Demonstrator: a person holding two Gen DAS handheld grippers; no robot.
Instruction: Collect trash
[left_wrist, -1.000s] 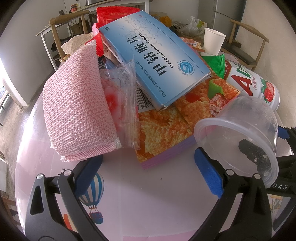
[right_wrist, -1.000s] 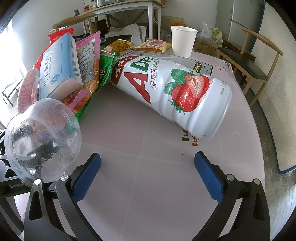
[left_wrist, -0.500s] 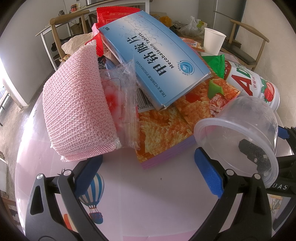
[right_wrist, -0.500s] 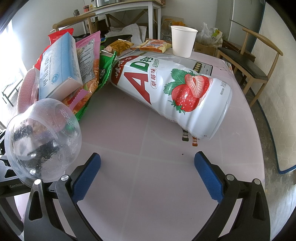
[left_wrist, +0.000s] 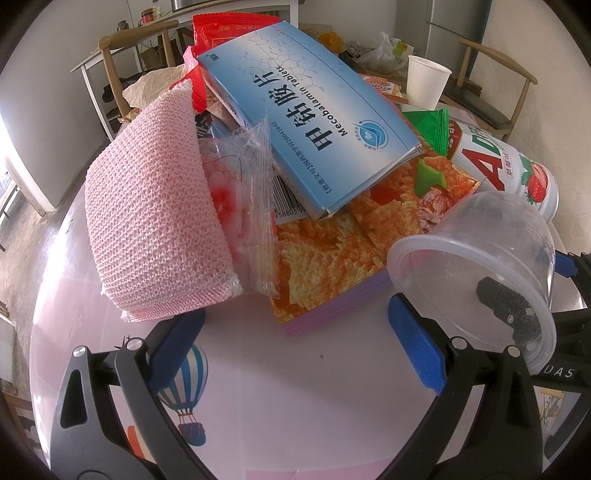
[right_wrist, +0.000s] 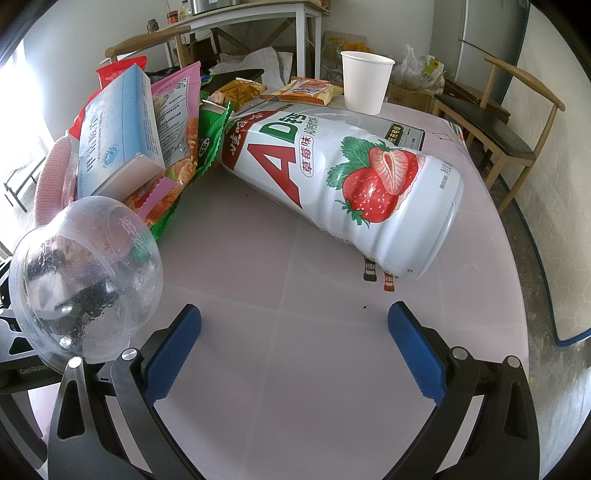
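Observation:
A heap of trash lies on the pink table (left_wrist: 314, 398). In the left wrist view I see a pink mesh sponge (left_wrist: 155, 229), a clear plastic bag (left_wrist: 247, 206), a blue tablet box (left_wrist: 310, 118) and an orange snack packet (left_wrist: 332, 254). A clear plastic cup (left_wrist: 480, 266) lies on its side at the right. My left gripper (left_wrist: 295, 339) stands open just in front of the heap, holding nothing. In the right wrist view a large white strawberry-drink bottle (right_wrist: 354, 177) lies on its side, with the clear cup (right_wrist: 85, 273) at the left. My right gripper (right_wrist: 295, 339) is open and empty, short of the bottle.
A white paper cup (right_wrist: 365, 81) stands upright at the back of the table, with small snack packets (right_wrist: 306, 88) beside it. Wooden chairs (right_wrist: 506, 122) stand to the right and behind. The table edge curves close on the right.

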